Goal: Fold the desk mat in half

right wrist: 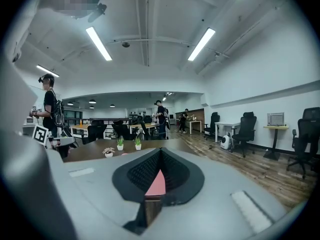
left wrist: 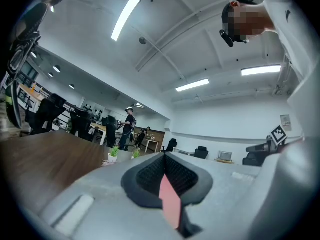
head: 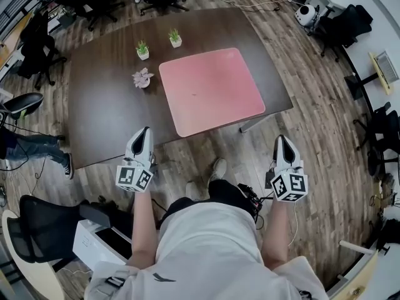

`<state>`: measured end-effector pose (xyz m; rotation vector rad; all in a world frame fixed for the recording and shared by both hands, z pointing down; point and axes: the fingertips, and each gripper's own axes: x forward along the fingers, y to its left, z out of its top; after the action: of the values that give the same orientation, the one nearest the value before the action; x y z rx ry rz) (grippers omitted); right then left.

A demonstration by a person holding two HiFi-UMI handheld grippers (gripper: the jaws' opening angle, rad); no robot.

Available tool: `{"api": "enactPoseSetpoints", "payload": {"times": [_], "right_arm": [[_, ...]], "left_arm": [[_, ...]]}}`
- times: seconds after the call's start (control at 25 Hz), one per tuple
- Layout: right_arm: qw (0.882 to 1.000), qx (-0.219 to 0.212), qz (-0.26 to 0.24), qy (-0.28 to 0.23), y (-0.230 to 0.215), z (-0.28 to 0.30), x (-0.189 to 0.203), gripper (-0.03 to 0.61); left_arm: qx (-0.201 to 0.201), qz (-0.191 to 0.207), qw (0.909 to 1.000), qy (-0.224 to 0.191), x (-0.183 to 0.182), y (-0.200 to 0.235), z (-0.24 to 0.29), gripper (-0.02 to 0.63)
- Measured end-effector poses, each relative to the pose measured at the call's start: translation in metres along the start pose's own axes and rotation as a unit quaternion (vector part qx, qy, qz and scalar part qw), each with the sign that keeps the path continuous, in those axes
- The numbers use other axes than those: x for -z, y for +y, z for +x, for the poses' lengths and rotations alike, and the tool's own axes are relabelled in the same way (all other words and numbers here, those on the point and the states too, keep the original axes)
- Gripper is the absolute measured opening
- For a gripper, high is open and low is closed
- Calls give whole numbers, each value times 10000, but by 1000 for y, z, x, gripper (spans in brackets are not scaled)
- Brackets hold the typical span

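Observation:
The pink desk mat (head: pixel 211 89) lies flat and unfolded on the right half of the dark brown table (head: pixel 103 99). My left gripper (head: pixel 145 131) is shut and empty, held in the air just short of the table's front edge, left of the mat. My right gripper (head: pixel 281 139) is also shut and empty, off the table's front right corner. Both point towards the table. In the left gripper view, a sliver of the mat (left wrist: pixel 170 200) shows past the closed left gripper (left wrist: pixel 164 156). The right gripper view shows the mat (right wrist: pixel 157 185) the same way below the right gripper (right wrist: pixel 160 151).
Two small green potted plants (head: pixel 143 50) (head: pixel 175 38) and a pale flower pot (head: pixel 142 78) stand on the table left of and behind the mat. Office chairs (head: pixel 37 55) ring the table. A seated person's legs (head: pixel 37 149) reach in at left. People stand in the background (right wrist: pixel 50 109).

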<state>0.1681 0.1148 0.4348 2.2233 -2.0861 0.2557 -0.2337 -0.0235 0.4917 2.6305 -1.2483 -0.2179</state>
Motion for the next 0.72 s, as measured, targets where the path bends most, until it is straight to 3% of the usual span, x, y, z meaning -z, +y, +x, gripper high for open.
{"api": "enactPoseSetpoints", "payload": {"times": [0.2,0.36,0.72], "right_arm": [[9999,-94,84,-60,-13,26,-4,2],[9997,-182,158,-10,-26,47,-1,2],[9991,-360,230,78,-69,91,-8,2]], "left_arm": [[-49,81,9999,38,1,-3,19,5],[4,499,9986,159,4,-11,42,5],[-21,530,9986,75,0,-27,97,5]]}}
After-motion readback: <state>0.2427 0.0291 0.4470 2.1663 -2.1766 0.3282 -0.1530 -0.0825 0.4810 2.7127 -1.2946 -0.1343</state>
